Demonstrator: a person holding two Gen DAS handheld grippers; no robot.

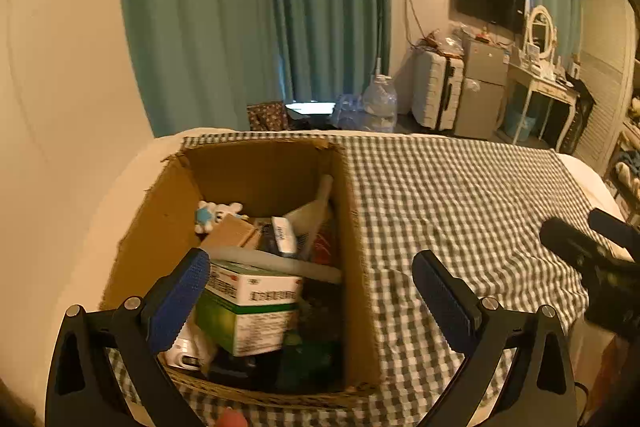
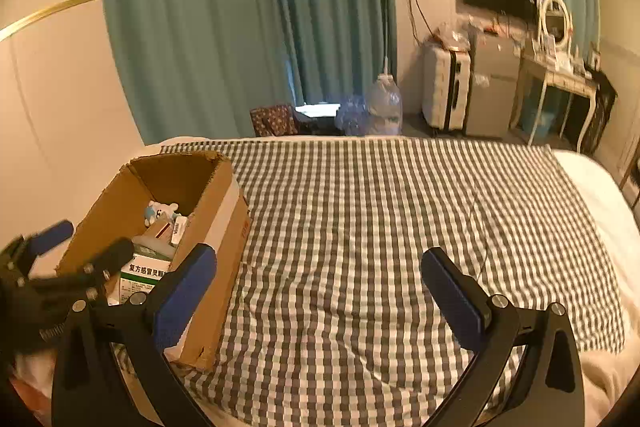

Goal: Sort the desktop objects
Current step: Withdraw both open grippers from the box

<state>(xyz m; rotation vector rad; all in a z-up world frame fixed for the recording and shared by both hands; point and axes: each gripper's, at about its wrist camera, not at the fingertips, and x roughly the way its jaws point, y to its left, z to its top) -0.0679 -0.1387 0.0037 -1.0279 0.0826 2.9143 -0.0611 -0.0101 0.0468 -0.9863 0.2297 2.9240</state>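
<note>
Bedroom setting: teal curtains [image 2: 224, 27] behind, bed covered by a grey-and-white checked cloth [image 2: 380, 227].

Cardboard box [image 1: 360, 227], top open, stands on the cloth at the bed's left edge, toward the far-left corner.

Box contents, left wrist view:
- green-and-white medicine carton [image 1: 248, 311] on top of the pile, near side
- small blue-and-white plush toy [image 1: 214, 215] against the far-left wall
- brown paper packet [image 1: 232, 233] just beside the toy
- small white-and-dark pack [image 1: 282, 235] mid-box
- pale bottle [image 1: 316, 207] leaning on the right wall
- white item [image 1: 184, 355] at the near-left corner, partly hidden; type unclear
- dark items at the bottom, too dim to tell

Left claw [image 1: 310, 293]: fingers spread wide, nothing between them, above the near part of the box; left finger over the contents, right finger over the cloth outside the box's right wall.

Right claw [image 2: 318, 291]: fingers spread wide, holding nothing, over bare cloth just right of the box.
</note>
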